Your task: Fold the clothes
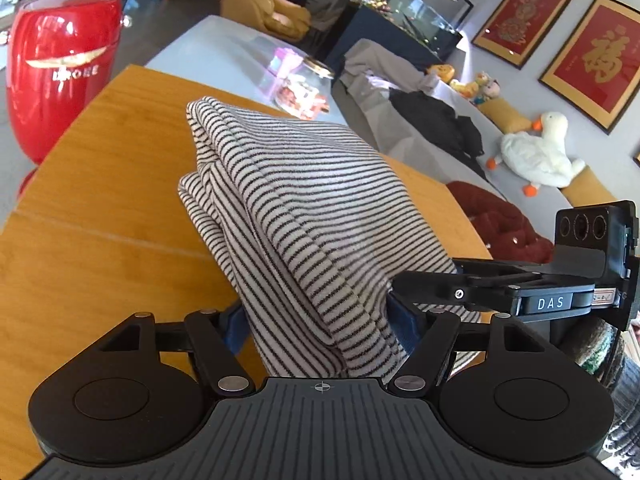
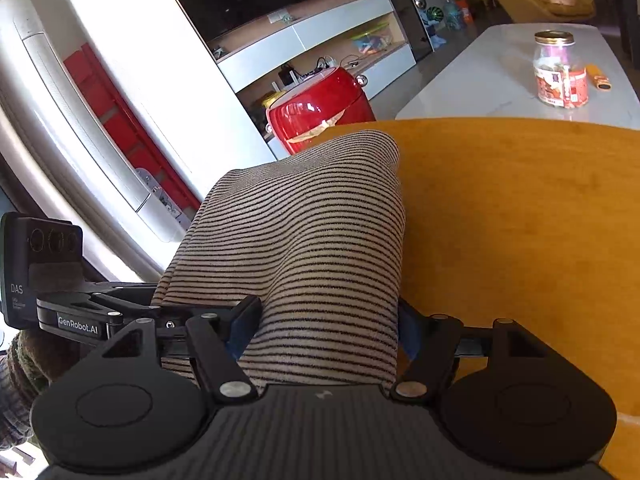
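Both the left gripper [image 1: 320,320] and right gripper [image 2: 320,328] are clamped on the striped cloth [image 1: 304,200] above the wooden table [image 1: 100,208]; I would keep both edges level.

We count one striped garment [image 1: 304,216], bunched between the fingers of both grippers. Two grippers: the left gripper [image 1: 320,320] and, just to its right, the right gripper [image 2: 320,324]. One wooden table [image 1: 100,220] lies under them. Ahead of the left gripper we count one red tub [image 1: 60,72], one glass jar [image 1: 308,84], two framed red pictures [image 1: 520,20], and one plush goose [image 1: 540,152] to the right.
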Available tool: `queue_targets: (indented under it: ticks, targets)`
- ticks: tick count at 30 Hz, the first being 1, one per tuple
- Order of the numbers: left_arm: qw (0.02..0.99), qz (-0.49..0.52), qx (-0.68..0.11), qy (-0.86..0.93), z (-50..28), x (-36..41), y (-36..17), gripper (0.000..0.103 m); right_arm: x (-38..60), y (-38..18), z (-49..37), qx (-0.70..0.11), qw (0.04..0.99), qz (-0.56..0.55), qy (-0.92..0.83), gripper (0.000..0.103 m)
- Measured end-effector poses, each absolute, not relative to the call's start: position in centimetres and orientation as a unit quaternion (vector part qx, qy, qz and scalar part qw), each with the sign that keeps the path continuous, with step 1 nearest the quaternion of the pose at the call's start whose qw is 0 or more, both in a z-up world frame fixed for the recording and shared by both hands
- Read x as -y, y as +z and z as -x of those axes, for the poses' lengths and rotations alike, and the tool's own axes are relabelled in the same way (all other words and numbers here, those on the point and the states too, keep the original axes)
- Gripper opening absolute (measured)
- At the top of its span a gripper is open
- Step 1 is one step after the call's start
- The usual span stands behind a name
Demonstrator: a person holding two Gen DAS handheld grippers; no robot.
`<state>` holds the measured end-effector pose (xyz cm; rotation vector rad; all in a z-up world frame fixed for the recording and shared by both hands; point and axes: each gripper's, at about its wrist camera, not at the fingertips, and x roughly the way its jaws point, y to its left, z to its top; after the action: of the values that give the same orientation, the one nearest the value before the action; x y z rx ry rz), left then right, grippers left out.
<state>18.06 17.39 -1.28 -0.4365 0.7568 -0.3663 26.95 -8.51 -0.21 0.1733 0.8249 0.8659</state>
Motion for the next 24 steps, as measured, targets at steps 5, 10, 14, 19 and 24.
queue_targets:
  ticks: [5,10,14,19,24]
  targets:
    - [0.904,0.218,-0.334,-0.151,-21.9,-20.2,-1.5,0.075,5.5,-1.2,-31.5,-0.362,0.837,-0.097,0.4,0.072]
    - [0.921,0.197,-0.307,-0.136,-22.4,-21.0,0.0,0.073,4.5,-1.3,-32.5,-0.35,0.849,-0.071,0.39,0.086]
    - [0.923,0.206,-0.293,-0.143,-24.3,-21.4,0.5,0.076,4.1,-1.5,-32.7,-0.338,0.852,-0.046,0.397,0.092]
    - [0.924,0.218,-0.276,-0.15,-26.6,-21.8,1.1,0.078,4.6,-1.4,-33.2,-0.359,0.842,-0.081,0.396,0.093]
    - [0.925,0.227,-0.262,-0.155,-28.4,-22.1,1.5,0.075,5.7,-1.3,-32.4,-0.386,0.823,-0.115,0.4,0.096]
